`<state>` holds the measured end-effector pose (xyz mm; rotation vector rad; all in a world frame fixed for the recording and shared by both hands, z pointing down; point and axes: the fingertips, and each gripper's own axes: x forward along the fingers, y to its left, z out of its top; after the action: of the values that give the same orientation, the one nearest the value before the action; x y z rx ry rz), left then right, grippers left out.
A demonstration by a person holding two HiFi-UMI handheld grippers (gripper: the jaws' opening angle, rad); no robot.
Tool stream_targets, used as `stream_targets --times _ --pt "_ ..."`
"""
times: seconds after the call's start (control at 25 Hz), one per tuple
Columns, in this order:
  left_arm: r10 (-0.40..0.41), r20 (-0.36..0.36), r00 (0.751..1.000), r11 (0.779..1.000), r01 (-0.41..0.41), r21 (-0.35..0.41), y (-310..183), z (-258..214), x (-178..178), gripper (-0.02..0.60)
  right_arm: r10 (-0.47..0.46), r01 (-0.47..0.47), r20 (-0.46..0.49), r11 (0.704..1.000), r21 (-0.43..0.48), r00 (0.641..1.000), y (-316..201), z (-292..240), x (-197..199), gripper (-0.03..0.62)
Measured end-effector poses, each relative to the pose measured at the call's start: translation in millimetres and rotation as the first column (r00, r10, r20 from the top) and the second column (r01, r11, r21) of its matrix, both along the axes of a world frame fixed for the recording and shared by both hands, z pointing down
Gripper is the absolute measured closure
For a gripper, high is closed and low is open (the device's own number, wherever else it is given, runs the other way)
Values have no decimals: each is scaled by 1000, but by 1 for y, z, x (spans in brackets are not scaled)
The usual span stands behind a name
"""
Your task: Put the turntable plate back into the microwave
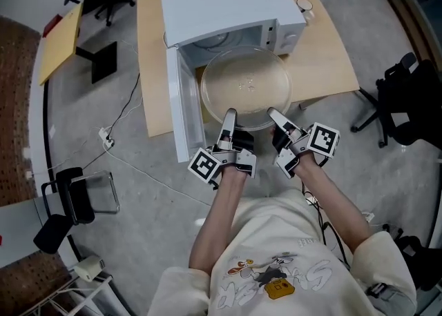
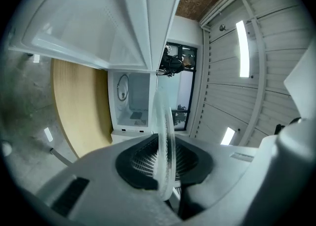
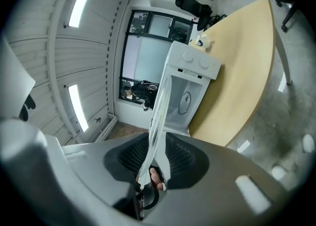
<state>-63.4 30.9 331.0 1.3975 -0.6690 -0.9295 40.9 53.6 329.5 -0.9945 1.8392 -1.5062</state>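
Observation:
The clear glass turntable plate (image 1: 245, 83) hangs level in front of the open white microwave (image 1: 221, 4), its far rim at the oven's mouth. My left gripper (image 1: 230, 114) is shut on the near rim at the left and my right gripper (image 1: 275, 116) on the near rim at the right. In the left gripper view the plate (image 2: 164, 131) shows edge-on, running out of the left gripper (image 2: 165, 168) towards the microwave's cavity (image 2: 129, 102). The right gripper view shows the same edge (image 3: 159, 114) rising from the right gripper (image 3: 154, 168) towards the microwave (image 3: 190, 87).
The microwave's door (image 1: 181, 101) stands swung open to the left, close beside my left gripper. The oven sits on a wooden table (image 1: 328, 59) with a white cup (image 1: 304, 7) at its right. Office chairs (image 1: 404, 101) stand around on the grey floor, and a cable (image 1: 124, 111) runs along it.

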Motion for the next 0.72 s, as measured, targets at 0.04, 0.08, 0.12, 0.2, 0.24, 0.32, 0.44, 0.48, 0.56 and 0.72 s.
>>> stream_targets --times 0.04,0.08,0.12,0.2,0.24,0.32,0.44,0.48,0.56,0.72 --pt "2 -1 1000 1000 -2 -1 -7 3 -1 537 8 -8 -1 1000 4 1000 -8 2 -1 496" --pt "2 -4 1000 1000 -2 -5 -14 7 -2 537 16 -16 6 1000 2 1000 -15 5 -2 520" --pt "-1 -10 1000 1000 0 -10 -22 11 -1 537 24 -24 16 1000 -3 1000 -23 8 -2 523" --pt "-15 -26 1000 1000 14 -23 -39 20 -1 541 33 -33 31 999 -15 999 -41 15 0 531" --pt "-23 -31 999 999 22 -29 -44 25 -1 543 34 -33 38 999 -19 999 -47 19 1 534" --pt "-44 -38 998 998 42 -39 -51 33 -3 546 21 -20 50 1000 -14 999 -57 23 -1 537" --pt "-84 -35 996 995 82 -57 -62 47 -6 548 -19 21 64 999 -28 998 -72 37 -3 537" --pt "-97 -30 995 993 95 -62 -71 55 -4 548 -35 37 65 999 -39 997 -82 45 0 537" --pt "-126 -15 992 990 124 -73 -94 74 1 548 -69 72 68 996 -55 995 -108 65 6 537" --pt "-181 -8 983 981 180 -70 -129 99 2 551 -122 127 78 989 -69 989 -148 93 9 539"
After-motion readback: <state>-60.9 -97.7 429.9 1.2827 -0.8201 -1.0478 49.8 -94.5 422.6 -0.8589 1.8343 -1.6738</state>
